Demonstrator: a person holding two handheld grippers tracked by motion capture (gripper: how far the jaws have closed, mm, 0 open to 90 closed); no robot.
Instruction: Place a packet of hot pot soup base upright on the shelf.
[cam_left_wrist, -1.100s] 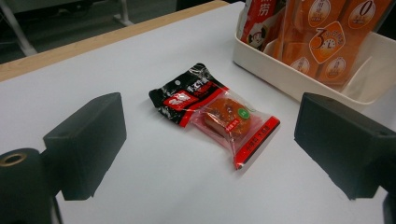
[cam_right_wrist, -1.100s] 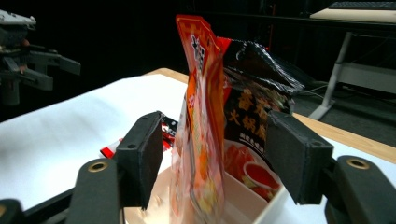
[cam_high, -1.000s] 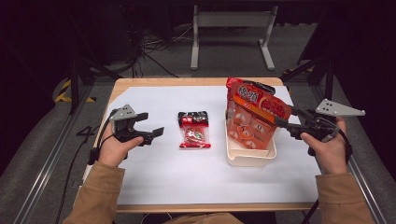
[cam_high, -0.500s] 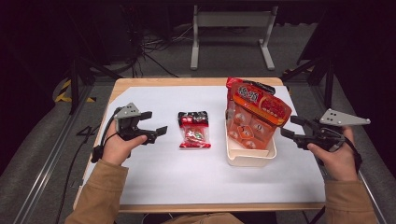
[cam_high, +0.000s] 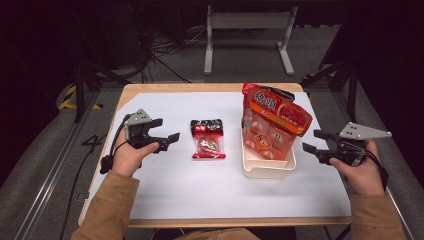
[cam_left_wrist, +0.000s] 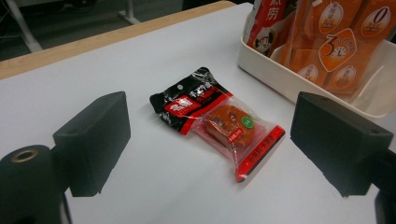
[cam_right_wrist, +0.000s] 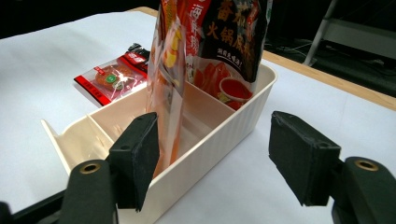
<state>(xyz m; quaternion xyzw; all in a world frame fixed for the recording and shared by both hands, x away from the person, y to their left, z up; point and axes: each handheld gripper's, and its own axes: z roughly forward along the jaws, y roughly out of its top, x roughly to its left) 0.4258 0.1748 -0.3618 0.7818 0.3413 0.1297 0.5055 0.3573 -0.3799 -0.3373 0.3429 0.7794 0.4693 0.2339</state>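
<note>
We take the bin (cam_high: 267, 167) as our landmark. Over the last second our right gripper (cam_high: 312, 142) has drawn back from the bin's right side, where it sat close against the orange bags (cam_high: 277, 120), and now hangs just right of the bin with its jaws apart and nothing between them. The bags stay standing in the bin, leaning toward its far end, so we judge that loading step finished and the release clean.

Our left gripper (cam_high: 167, 137) has hardly moved in that time; it hovers well left of the bin, jaws spread wide and empty, aimed at the small packet (cam_high: 208, 140). That packet lies flat on the white table (cam_high: 200, 200) to the left of the bin, apart from it and untouched. In the left gripper view the packet (cam_left_wrist: 219, 121) sits squarely between the two pads, farther off. We judge the packet is next: our left gripper closes in, pinches it and carries it rightward to the bin's open compartment.
</note>
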